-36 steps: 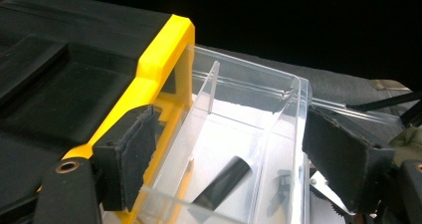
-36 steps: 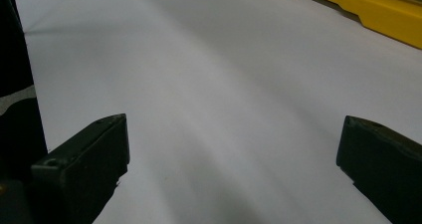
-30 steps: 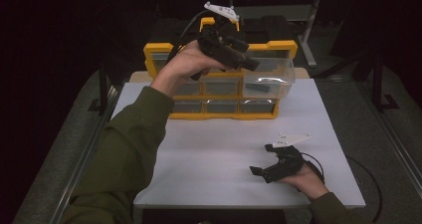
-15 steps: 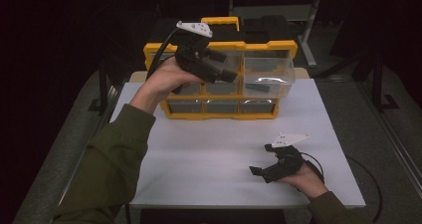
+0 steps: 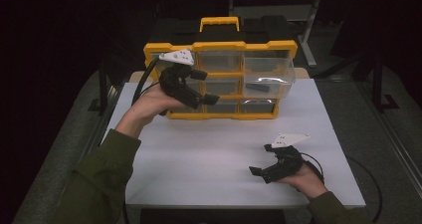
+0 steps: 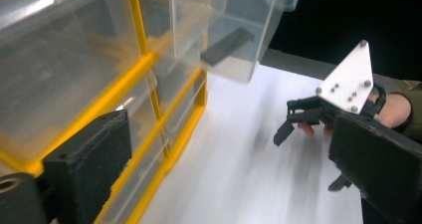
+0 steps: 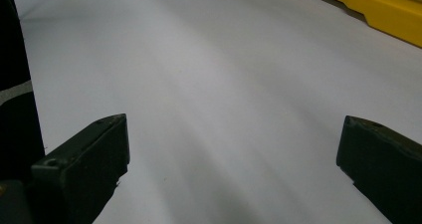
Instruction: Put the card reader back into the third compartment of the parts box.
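Observation:
A yellow organizer (image 5: pixel 221 47) with clear drawers stands upright at the back of the white table (image 5: pixel 209 154). Its upper right drawer (image 5: pixel 266 77) is pulled out, with a small black part (image 5: pixel 257 87) lying inside. My left gripper (image 5: pixel 205 87) hovers open in front of the organizer's left and middle drawers, holding nothing. In the left gripper view the organizer (image 6: pixel 144 69) runs along the left, close to my left jaw, and the pulled-out drawer (image 6: pixel 234 30) hangs ahead. My right gripper (image 5: pixel 262 160) rests open on the table near the front right, empty.
The right gripper view looks along bare white table (image 7: pixel 224 94), with the organizer's yellow base (image 7: pixel 383 10) at the top right. Dark floor and black stands surround the table. Bare table lies between the organizer and the right hand (image 5: pixel 306 176).
My left gripper has moved left and down across the organizer's front, away from the pulled-out upper right drawer. The right gripper has stayed put.

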Action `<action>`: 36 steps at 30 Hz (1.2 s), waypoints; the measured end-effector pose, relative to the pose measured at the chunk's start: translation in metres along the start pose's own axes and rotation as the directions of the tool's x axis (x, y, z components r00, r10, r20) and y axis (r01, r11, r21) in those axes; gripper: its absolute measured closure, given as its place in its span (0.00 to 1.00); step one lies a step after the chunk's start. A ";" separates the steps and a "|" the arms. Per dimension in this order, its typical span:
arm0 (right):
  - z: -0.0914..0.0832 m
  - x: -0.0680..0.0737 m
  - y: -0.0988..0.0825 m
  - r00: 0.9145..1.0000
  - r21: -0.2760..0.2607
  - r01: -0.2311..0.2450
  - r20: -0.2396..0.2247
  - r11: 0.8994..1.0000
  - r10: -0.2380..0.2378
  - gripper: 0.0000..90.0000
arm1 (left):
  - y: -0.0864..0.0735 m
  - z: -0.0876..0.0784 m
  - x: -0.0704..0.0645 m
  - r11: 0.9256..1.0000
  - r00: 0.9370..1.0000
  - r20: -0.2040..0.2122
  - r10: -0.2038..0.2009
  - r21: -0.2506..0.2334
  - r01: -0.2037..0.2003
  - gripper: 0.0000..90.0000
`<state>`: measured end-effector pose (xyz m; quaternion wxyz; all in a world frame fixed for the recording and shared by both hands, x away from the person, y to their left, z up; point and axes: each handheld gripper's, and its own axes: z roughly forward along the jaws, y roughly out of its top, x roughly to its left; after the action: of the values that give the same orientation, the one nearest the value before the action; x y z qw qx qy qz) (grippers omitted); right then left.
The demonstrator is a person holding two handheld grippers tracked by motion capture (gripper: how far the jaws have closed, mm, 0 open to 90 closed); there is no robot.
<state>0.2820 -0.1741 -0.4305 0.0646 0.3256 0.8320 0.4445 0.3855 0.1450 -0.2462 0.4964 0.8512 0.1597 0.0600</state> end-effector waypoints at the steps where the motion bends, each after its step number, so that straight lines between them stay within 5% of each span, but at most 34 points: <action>1: 0.000 0.000 0.000 1.000 0.000 0.000 0.001 1.000 0.000 0.00 | -0.005 -0.001 0.000 1.000 1.000 -0.001 -0.006 -0.003 0.006 0.01; 22: 0.002 0.000 -0.001 1.000 0.006 0.008 0.009 1.000 -0.008 0.00 | -0.103 -0.011 -0.007 0.999 0.996 -0.087 -0.032 0.011 0.033 0.00; 36: 0.003 0.000 -0.002 1.000 0.008 0.010 0.017 1.000 -0.010 0.00 | -0.165 -0.024 -0.013 0.994 0.986 -0.125 -0.110 0.000 0.111 0.00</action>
<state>0.2819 -0.1725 -0.4337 0.0724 0.3255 0.8348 0.4380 0.3314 0.2360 -0.3762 0.4850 0.8372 0.2377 0.0851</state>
